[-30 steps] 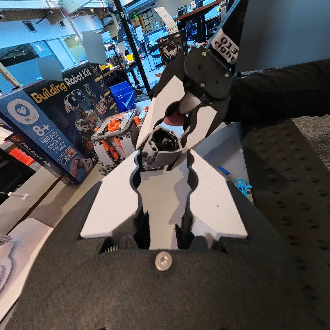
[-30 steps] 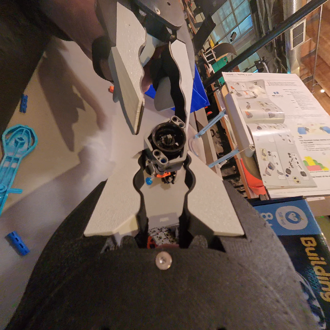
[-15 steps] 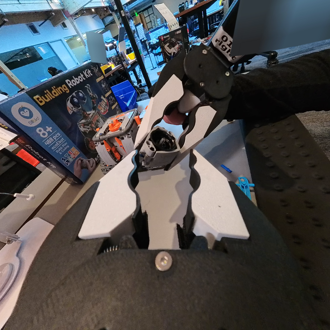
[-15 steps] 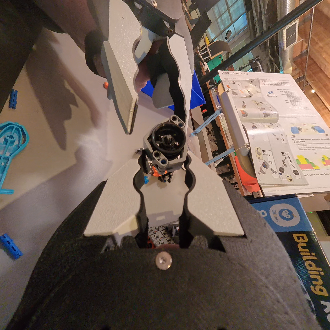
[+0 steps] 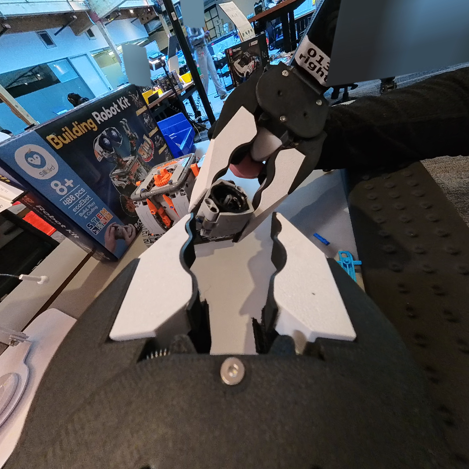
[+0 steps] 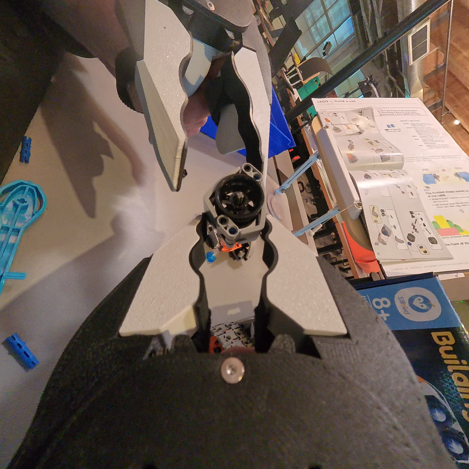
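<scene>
Little has moved since a second ago: both grippers sit almost as before, the motor block slightly higher between them. Right gripper [image 6: 232,228] holds the grey motor block [image 6: 234,208] clamped at its fingertips, black round socket facing the camera. Left gripper [image 5: 232,220] stands wide, one finger [image 5: 162,269] touching the block's edge, the other clear of it. Behind sit a grey-and-orange model [image 5: 165,190] and the kit box [image 5: 76,172]; a booklet [image 6: 396,182] stands nearby, with a cyan tool [image 6: 17,218] and blue pin [image 6: 21,351] on the table [image 6: 76,253]

Pale table [image 5: 327,193], windows [image 6: 319,22] (daylit), wooden beams [image 6: 456,63]
</scene>
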Motion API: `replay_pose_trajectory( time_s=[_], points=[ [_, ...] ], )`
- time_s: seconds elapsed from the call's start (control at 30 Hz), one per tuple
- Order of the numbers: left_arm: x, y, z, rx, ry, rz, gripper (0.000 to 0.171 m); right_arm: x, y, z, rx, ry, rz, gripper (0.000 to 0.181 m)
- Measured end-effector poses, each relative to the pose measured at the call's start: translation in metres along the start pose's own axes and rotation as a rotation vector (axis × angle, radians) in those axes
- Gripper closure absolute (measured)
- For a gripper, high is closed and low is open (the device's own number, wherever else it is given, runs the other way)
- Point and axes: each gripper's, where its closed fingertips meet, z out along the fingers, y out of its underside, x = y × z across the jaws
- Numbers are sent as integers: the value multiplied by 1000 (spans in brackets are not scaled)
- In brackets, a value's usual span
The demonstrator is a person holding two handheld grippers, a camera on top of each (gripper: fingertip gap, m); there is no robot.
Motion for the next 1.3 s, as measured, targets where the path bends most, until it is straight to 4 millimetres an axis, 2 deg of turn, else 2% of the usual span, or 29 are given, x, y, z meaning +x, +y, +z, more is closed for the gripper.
replay_pose_trajectory(
  time_s=[1.3],
  points=[
    [-2,6,5,-22,-5,-27,112,-2,-1,1,-16,7,-24,141]
  ],
)
